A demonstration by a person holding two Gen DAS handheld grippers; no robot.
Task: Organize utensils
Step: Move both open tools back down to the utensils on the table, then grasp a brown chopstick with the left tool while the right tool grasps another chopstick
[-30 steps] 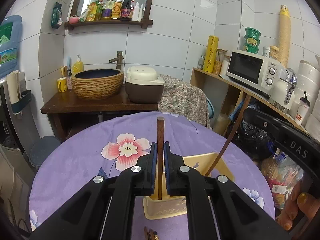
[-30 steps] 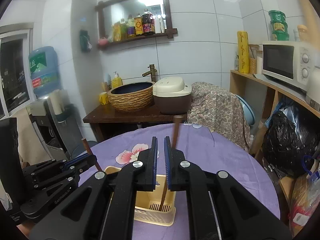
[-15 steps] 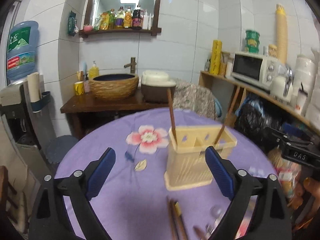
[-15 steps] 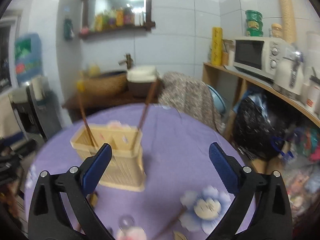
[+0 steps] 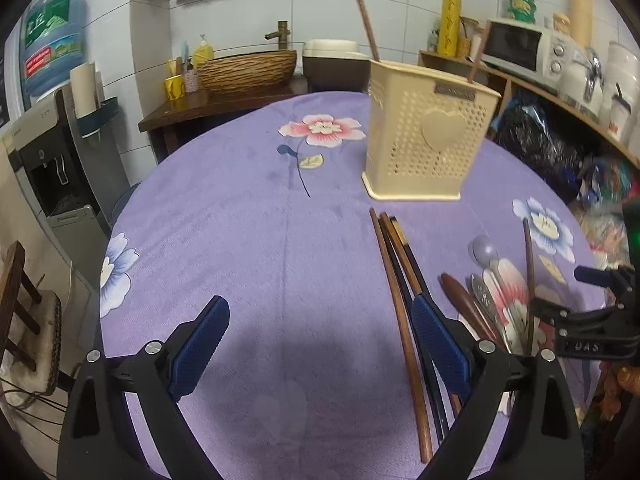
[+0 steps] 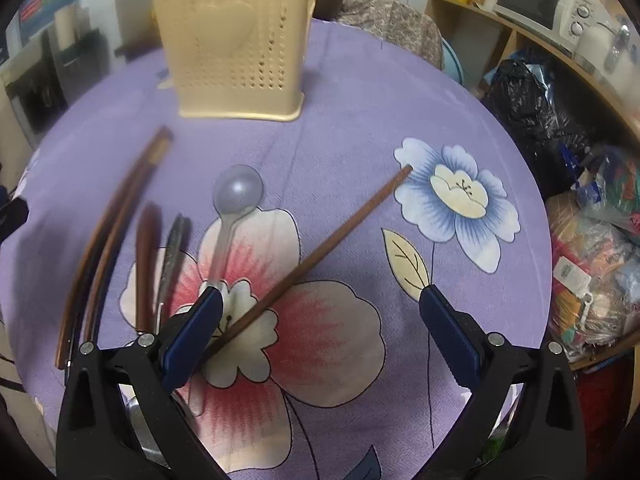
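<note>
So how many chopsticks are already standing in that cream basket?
2. One chopstick rises from the left end of the basket, the other chopstick from its right end. Shorter pieces inside could be hidden.

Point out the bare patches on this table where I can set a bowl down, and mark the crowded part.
Free: the purple cloth left of the chopstick bundle, from the pink flower print down to the near edge. Also free: around the blue flower print, right of the lone chopstick. Crowded: between bundle and lone chopstick, where the clear spoon and other utensils lie, below the basket.
</note>
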